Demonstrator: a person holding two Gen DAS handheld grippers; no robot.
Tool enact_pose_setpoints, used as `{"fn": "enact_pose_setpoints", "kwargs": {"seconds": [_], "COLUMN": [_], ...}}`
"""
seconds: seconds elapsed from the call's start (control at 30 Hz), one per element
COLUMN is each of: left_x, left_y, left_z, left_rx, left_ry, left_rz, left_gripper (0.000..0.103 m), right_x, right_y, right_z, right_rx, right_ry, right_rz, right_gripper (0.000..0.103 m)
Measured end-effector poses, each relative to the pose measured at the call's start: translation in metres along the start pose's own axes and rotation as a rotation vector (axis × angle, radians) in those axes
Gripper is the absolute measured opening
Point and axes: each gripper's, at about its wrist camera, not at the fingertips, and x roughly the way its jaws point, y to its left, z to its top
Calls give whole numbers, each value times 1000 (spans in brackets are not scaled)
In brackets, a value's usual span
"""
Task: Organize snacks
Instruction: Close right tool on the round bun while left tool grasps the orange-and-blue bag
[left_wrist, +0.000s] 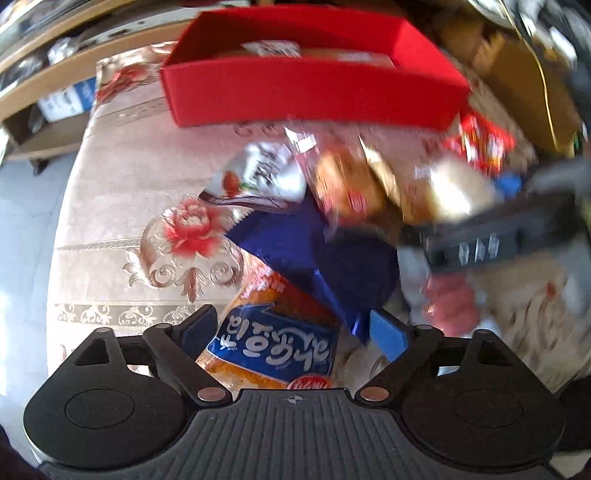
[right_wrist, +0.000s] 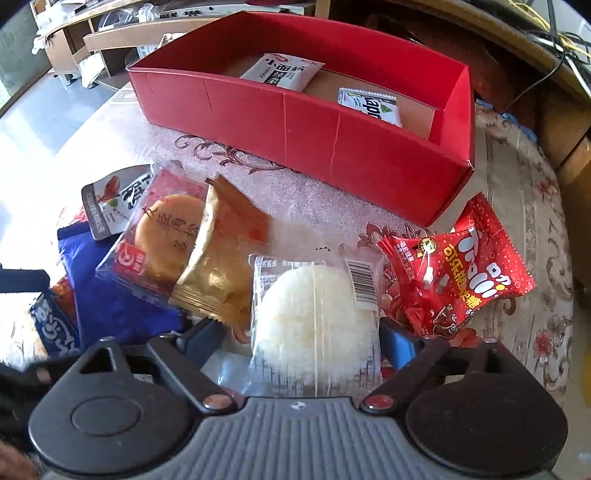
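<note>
A red box (right_wrist: 295, 122) stands at the back of the table and holds two white packets (right_wrist: 282, 72). It also shows in the left wrist view (left_wrist: 310, 92). My right gripper (right_wrist: 301, 332) is open around a clear pack with a white cake (right_wrist: 314, 317). Beside it lie a round pastry pack (right_wrist: 166, 236), a gold pack (right_wrist: 221, 273) and a red candy bag (right_wrist: 465, 273). My left gripper (left_wrist: 291, 328) is open over an orange-and-blue snack bag (left_wrist: 273, 350), next to a dark blue bag (left_wrist: 314, 254). The right gripper's body (left_wrist: 498, 236) shows blurred in the left wrist view.
The table has a floral beige cloth (left_wrist: 140, 206). A grey-white pouch (left_wrist: 258, 177) lies left of the pile. Wooden shelves (left_wrist: 44, 92) stand behind on the left, and cardboard boxes (right_wrist: 569, 129) with cables on the right. The floor (left_wrist: 26, 229) is to the left.
</note>
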Motion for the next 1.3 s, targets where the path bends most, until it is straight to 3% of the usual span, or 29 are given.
{"fn": "enact_pose_setpoints", "kwargs": {"seconds": [0.03, 0.13, 0.2, 0.27, 0.33, 0.4, 0.6, 1.03, 1.3], "left_x": [3, 10, 13, 11, 7, 3, -7, -32, -50], "left_y": [-3, -11, -7, -5, -6, -5, 0, 14, 31], "left_z": [-2, -6, -2, -4, -8, -11, -17, -37, -52], "left_rx": [30, 123, 111, 99, 110, 106, 65, -13, -115], "left_ry": [14, 29, 32, 23, 8, -5, -8, -24, -31], "left_rz": [9, 41, 18, 12, 13, 19, 17, -79, -163], "left_gripper": [94, 101, 100, 96, 87, 78, 65, 64, 63], "right_x": [1, 5, 5, 3, -1, -7, -17, -54, -72], "right_y": [-2, -2, 2, 2, 1, -1, -1, -20, -15], "right_z": [1, 1, 1, 3, 3, 3, -10, -41, -51], "right_rx": [11, 0, -15, -5, -7, -4, -23, 36, 54], "right_ry": [5, 3, 1, 2, -6, -13, -8, -38, -71], "right_rz": [12, 24, 6, 4, -5, -4, -5, 39, 85], "right_gripper": [101, 103, 103, 96, 74, 60, 58, 58, 58]}}
